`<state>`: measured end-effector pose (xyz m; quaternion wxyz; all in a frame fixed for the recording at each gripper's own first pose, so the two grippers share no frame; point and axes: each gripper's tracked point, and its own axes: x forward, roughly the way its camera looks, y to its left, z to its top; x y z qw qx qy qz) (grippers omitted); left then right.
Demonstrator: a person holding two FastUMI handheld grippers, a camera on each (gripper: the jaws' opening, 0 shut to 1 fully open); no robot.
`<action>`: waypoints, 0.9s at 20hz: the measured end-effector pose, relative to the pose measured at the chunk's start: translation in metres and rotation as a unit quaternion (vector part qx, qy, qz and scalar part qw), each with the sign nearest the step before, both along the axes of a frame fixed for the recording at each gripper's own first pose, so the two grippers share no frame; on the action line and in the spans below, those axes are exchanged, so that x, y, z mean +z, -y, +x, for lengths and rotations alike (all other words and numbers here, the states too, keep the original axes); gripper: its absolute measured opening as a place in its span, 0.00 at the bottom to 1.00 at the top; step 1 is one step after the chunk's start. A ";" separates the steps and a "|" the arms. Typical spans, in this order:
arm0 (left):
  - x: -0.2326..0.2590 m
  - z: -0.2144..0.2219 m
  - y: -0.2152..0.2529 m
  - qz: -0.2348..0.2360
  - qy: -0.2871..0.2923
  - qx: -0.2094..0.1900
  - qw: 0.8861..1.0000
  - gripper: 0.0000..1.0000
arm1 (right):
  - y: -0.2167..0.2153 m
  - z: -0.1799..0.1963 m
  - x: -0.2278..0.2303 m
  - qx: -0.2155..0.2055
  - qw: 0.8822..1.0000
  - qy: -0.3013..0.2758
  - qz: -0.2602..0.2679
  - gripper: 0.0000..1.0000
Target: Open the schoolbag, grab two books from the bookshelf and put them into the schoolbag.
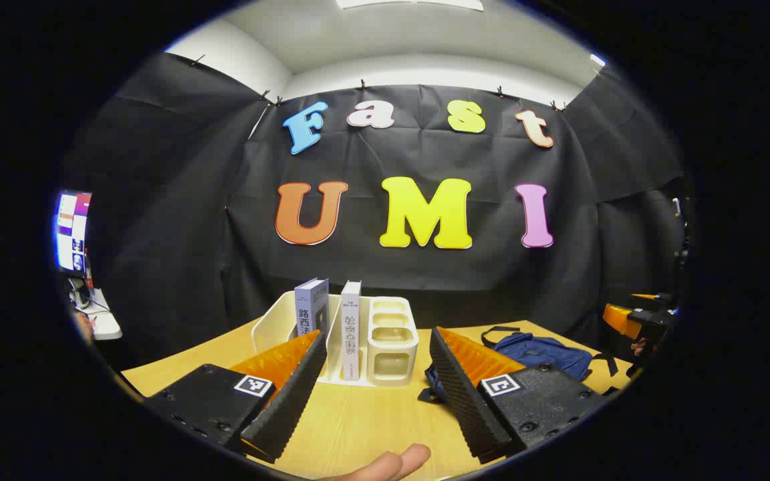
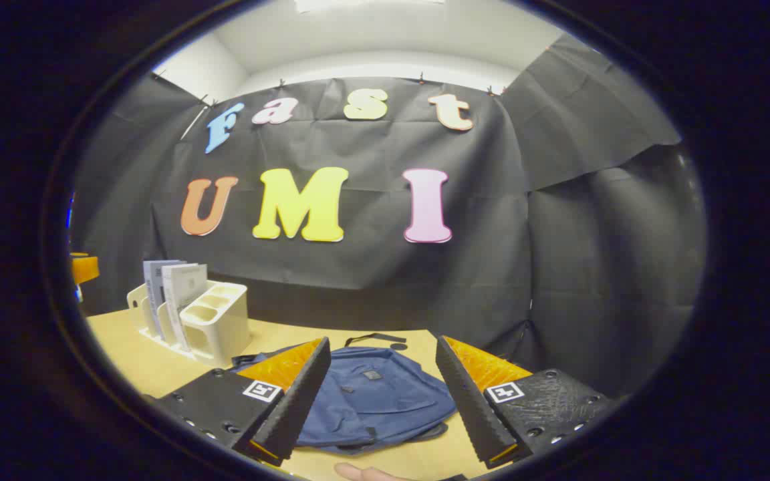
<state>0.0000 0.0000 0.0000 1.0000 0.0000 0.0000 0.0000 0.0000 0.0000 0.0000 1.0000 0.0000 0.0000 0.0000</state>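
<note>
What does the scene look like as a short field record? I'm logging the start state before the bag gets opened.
surface: wooden table
schoolbag: blue, lying flat on the table, looks closed
bookshelf: white desk organiser, left of the bag
books: two upright in the bookshelf, blue-grey book and white book
left tool: open, empty, facing the bookshelf
right tool: open, empty, above the schoolbag

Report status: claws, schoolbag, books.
Both claws open, empty: left claw faces the bookshelf, right claw hovers over the schoolbag. Schoolbag flat on the table, looks closed. Two books upright in the bookshelf. Nothing in the way.
</note>
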 end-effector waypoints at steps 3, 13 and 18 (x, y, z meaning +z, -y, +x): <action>0.000 -0.006 -0.008 0.009 -0.010 -0.011 1.000 0.97 | -0.030 -0.033 -0.002 0.001 1.000 -0.020 -0.002 0.95; -0.001 -0.015 -0.046 0.029 -0.018 0.012 0.999 0.97 | -0.062 -0.076 -0.005 0.004 1.000 -0.024 -0.018 0.95; 0.000 -0.015 -0.044 0.035 -0.012 0.008 0.999 0.97 | -0.077 -0.079 -0.004 0.016 0.999 -0.027 -0.039 0.95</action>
